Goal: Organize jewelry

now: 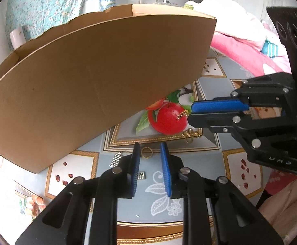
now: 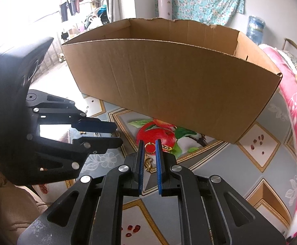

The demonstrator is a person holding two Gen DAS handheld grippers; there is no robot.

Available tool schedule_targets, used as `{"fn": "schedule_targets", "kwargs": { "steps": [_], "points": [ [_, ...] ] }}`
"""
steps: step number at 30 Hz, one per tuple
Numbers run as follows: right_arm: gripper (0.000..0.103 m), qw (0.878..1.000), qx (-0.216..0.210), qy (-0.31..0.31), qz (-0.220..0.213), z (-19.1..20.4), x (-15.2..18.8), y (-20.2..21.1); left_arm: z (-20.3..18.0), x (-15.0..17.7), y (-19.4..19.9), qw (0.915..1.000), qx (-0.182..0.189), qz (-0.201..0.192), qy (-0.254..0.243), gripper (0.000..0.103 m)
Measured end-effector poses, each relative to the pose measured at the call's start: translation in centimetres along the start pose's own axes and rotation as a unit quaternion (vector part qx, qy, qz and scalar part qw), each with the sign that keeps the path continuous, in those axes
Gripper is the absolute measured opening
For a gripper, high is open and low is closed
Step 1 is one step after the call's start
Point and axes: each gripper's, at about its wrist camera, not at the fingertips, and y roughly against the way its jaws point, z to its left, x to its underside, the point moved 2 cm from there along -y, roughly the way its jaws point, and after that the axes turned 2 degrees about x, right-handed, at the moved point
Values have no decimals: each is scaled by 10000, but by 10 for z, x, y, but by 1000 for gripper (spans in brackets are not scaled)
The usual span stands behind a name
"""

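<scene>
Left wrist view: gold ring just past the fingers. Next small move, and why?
Probably ease the left gripper down and close on the gold ring: it lies on the tablecloth between the open fingers' tips, untouched. The right gripper already seems to pinch a small gold piece.

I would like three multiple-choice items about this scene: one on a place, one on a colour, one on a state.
1. Where does the gold ring lie?
A) inside the box
B) on the tablecloth, between the left gripper's fingertips
C) on a pink blanket

2. What colour are the gripper pads?
A) red
B) green
C) blue

3. How is the cardboard box?
A) open at the top
B) taped shut
C) flattened

Answers: 1 B, the ring rests on the cloth between those tips; 2 C, both views show blue pads; 3 A, the right wrist view shows its inner walls.
</scene>
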Motion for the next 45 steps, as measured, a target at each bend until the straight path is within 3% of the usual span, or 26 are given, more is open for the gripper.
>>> {"fn": "schedule_targets", "kwargs": {
  "steps": [5, 28, 32, 35, 41, 45],
  "points": [
    [9, 10000, 3, 0, -4, -1, -1, 0, 4, 0, 0, 10000, -48, -35, 23, 11],
    [9, 9999, 104, 14, -99, 3, -3, 13, 7, 2, 19, 9995, 114, -296, 92, 9],
    [9, 9994, 43, 76, -322, 5, -12, 36, 13, -5, 50, 9975, 236, -656, 122, 9],
    [9, 9973, -135, 58, -719, 2, -28, 66, 20, -17, 80, 9943, 433, -950, 208, 9],
    [9, 9879, -430, 8, -1490, -4, -66, 109, 34, -53, 143, 9766, 1049, -1817, 480, 9],
    [9, 9856, -397, 43, -1645, -12, -91, 104, 45, -81, 145, 9774, 727, -1936, 447, 9]
  ]
}}
